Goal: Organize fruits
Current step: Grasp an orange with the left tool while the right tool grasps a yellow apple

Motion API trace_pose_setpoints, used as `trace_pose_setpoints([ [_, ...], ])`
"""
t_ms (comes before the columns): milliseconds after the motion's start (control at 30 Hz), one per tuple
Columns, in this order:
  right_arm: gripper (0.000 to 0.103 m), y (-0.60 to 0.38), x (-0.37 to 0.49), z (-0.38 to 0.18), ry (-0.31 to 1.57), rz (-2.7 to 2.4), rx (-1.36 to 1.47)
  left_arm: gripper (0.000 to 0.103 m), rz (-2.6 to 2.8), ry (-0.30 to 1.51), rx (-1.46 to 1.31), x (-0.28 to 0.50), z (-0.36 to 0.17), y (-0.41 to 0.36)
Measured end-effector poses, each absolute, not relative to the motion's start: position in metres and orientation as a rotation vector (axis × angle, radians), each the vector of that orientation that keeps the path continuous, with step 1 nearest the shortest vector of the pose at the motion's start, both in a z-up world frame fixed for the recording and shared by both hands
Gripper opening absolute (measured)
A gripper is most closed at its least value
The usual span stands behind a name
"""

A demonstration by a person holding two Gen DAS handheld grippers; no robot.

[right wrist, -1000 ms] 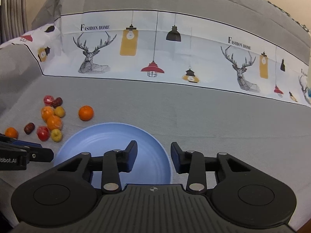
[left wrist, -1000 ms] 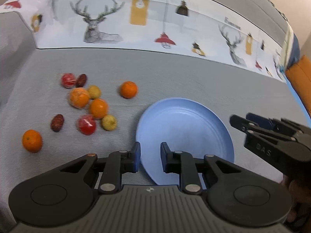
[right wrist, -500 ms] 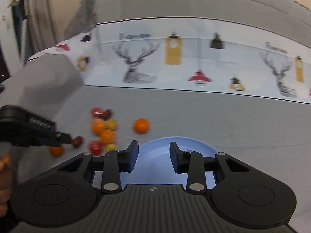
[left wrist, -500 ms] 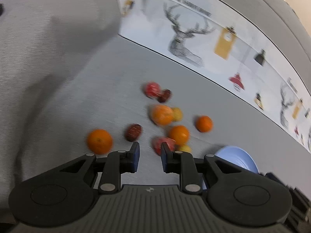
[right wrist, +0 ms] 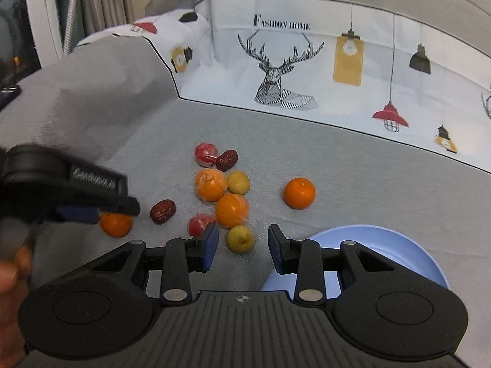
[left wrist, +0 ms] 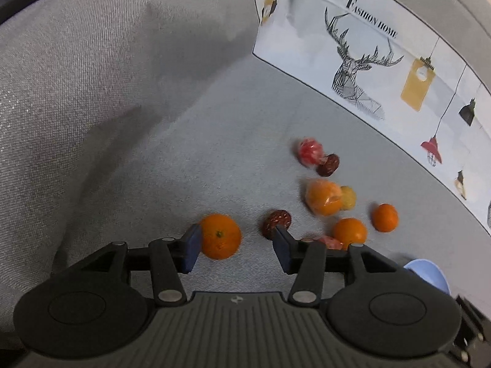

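Several small fruits lie loose on the grey cloth: oranges, red wrapped ones, dark dates and yellow ones. My left gripper (left wrist: 237,247) has its jaws opening, with the leftmost orange (left wrist: 219,236) between them close to the left finger. A dark date (left wrist: 277,220) lies at the right fingertip. From the right wrist, the left gripper (right wrist: 101,211) hangs over that orange (right wrist: 116,224). My right gripper (right wrist: 242,248) is open; a small yellow fruit (right wrist: 240,238) sits between its tips, untouched. The blue plate (right wrist: 368,239) lies just to its right with nothing on the part in view.
A raised grey cushion (left wrist: 92,92) bounds the left side. A white printed cloth with deer and lamps (right wrist: 307,61) runs along the back. A lone orange (right wrist: 299,192) sits apart toward the plate. A person's hand (right wrist: 12,270) holds the left gripper.
The left gripper swung from over the plate to the left end of the fruit and its jaws spread around the orange. The right gripper moved left from the plate toward the fruit pile.
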State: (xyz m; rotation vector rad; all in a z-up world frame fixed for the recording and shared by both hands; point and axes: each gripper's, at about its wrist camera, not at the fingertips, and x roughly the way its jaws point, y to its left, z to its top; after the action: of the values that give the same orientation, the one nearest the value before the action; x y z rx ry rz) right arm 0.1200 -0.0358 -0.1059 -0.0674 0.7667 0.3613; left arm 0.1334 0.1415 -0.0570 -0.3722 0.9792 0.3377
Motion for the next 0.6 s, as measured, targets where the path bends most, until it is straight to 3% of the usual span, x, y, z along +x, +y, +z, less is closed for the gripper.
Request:
trace_pose_setpoints([
  [133,0.039,-0.026,0.135,-0.121,0.791,0.342,-0.097,0.062,0.35,0.984,-0.355,0.138,-0.062,0.141],
  [400,0.039,-0.012,0.149,-0.143,0.851,0.339,-0.16,0.062,0.367,1.003,-0.344,0.142,-0.07,0.144],
  [533,0.027,-0.009,0.148,-0.148,0.863,0.348,-0.191,0.062,0.387,1.015,-0.336,0.143,-0.074,0.147],
  [600,0.026,-0.009,0.146,-0.146,0.856,0.356,-0.206,0.061,0.397,1.019,-0.321,0.143,-0.074,0.146],
])
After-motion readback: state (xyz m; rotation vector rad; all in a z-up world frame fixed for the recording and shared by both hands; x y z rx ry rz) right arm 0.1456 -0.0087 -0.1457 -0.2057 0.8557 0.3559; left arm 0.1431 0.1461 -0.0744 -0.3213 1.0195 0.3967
